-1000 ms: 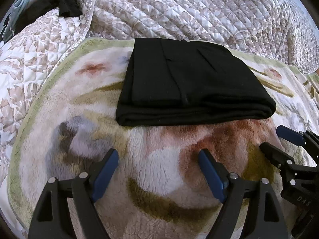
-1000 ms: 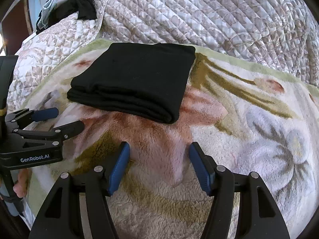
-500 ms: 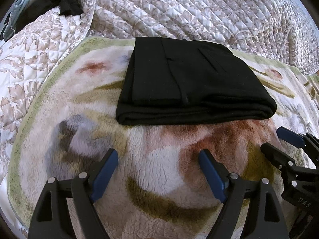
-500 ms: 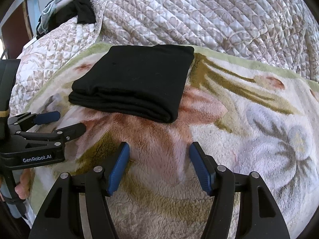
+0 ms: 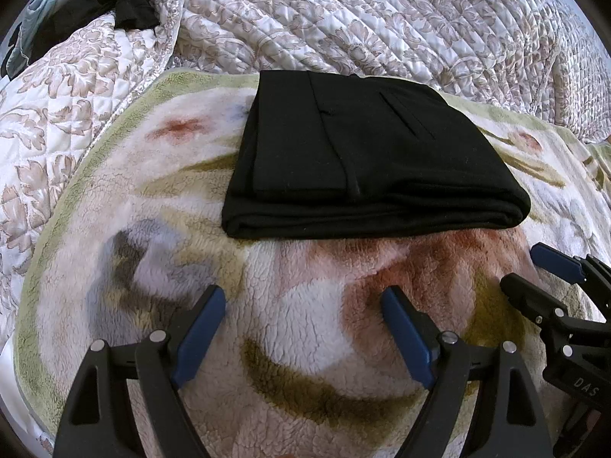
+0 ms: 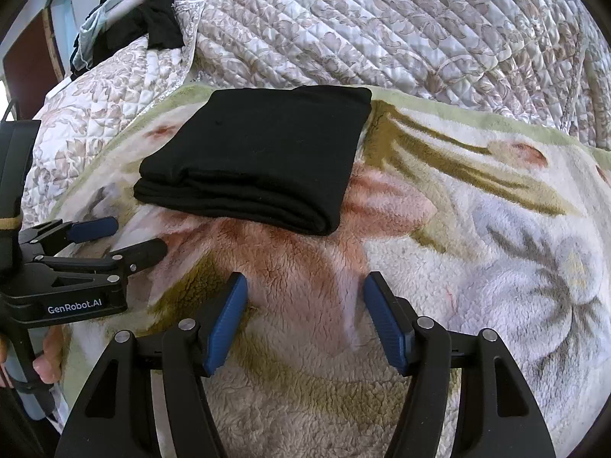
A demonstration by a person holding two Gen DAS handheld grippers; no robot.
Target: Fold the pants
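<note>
A quilted bedspread (image 5: 382,11) lay behind a fleecy floral blanket (image 5: 305,324). Black pants (image 5: 366,152), folded into a compact stack, rested on the blanket's far part. Left gripper (image 5: 303,316) and right gripper (image 6: 305,301) hovered near the stack, jaws apart, holding nothing.

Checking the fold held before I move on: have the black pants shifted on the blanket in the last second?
No. The folded black pants lie in the same spot against the fleece blanket's pinkish flower patch and green border.
</note>
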